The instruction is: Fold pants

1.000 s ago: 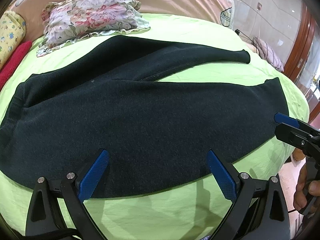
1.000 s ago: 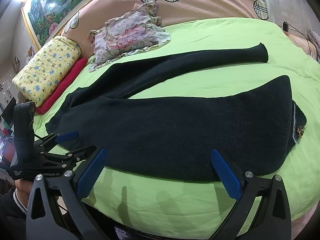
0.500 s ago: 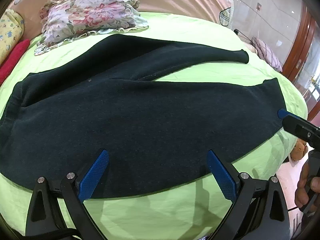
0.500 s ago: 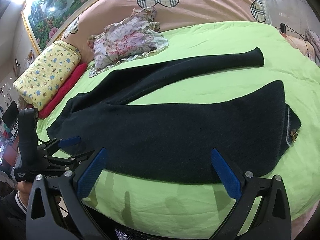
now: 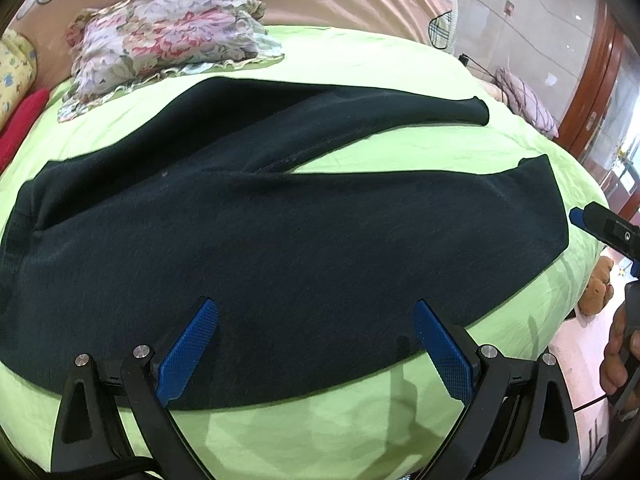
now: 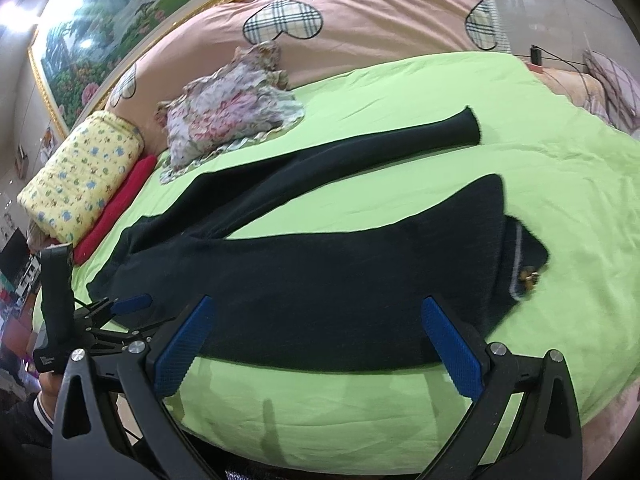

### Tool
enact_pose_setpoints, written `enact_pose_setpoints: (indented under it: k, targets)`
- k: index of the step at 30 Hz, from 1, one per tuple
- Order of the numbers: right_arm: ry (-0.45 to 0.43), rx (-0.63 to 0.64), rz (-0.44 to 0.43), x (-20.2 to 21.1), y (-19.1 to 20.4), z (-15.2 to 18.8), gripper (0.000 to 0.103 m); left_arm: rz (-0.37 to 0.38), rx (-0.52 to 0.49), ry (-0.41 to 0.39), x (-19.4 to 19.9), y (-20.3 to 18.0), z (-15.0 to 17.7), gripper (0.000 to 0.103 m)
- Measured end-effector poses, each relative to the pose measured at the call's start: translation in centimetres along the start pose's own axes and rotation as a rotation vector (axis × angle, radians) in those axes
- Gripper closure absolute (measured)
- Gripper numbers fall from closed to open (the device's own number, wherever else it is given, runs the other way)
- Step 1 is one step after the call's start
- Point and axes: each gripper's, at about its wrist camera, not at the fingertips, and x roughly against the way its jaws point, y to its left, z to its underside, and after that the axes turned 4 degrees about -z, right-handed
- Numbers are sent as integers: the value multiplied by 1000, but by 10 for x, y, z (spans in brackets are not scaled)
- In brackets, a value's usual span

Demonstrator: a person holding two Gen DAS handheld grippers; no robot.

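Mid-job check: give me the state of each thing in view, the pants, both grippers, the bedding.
Pants: unfolded, flat on the sheet, legs spread apart.
Near leg cuff: turned back, lining showing.
Left hand-held gripper: open, empty, over the near leg.
Right hand-held gripper: open, empty.
Green sheet: spread, lightly creased.
Floral cloth: bunched near the pillows.

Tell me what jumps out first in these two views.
The dark pants dominate, spread flat across the lime-green bedsheet with the two legs splayed apart in a V. Behind them, a floral ruffled cloth sits by the pink heart-patterned quilt. Both the left gripper and right gripper hover open at the near edge.
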Motion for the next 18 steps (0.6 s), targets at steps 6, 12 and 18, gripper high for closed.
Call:
enact_pose_setpoints:
  k: [6, 12, 18]
  targets:
    - [-20, -16, 6, 5, -10, -11, 0, 0, -24, -21, 2, -2, -19, 4]
    - [-33, -12, 26, 5, -24, -30, 0, -6, -55, -29, -2, 0, -44, 4]
    - [-48, -18, 54, 3, -49, -60, 0, -15, -69, -38, -10, 8, -75, 4]
